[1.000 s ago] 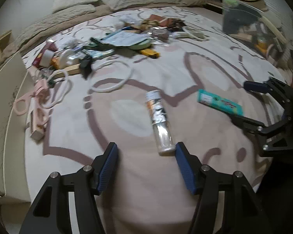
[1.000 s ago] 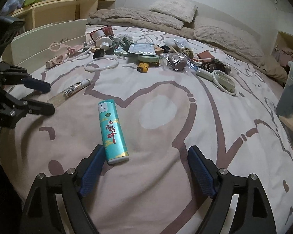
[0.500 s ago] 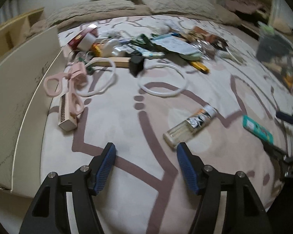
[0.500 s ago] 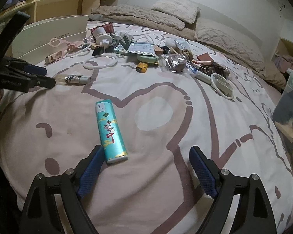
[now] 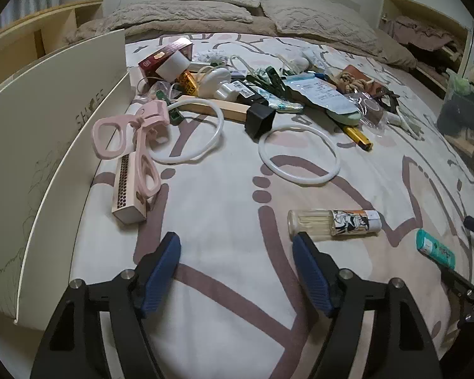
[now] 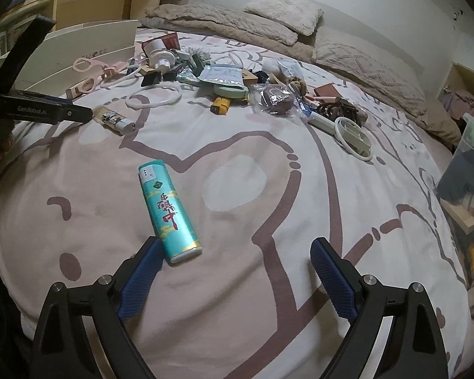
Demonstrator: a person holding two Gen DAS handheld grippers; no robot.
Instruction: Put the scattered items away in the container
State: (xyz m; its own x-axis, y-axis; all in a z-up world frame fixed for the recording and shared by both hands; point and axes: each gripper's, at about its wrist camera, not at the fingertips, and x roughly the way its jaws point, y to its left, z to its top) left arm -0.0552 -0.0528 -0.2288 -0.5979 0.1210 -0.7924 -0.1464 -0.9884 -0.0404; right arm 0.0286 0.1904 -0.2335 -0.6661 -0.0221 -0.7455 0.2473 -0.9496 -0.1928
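The left gripper [image 5: 237,262], jaws opening and empty, sits just short of the clear bottle [image 5: 333,222], whose base is beside its right pad; better to centre it before closing. The right gripper [image 6: 233,265] gapes wide, empty, the teal lighter [image 6: 167,213] beside its left pad. The container [image 6: 467,170] is cut off at the edge, contents unclear

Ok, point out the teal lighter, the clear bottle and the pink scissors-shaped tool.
teal lighter [image 6: 169,213], right wrist view, middle of its printed body.
clear bottle [image 5: 333,222], left wrist view, mid-body beside the label.
pink scissors-shaped tool [image 5: 140,145], left wrist view, on its shank.
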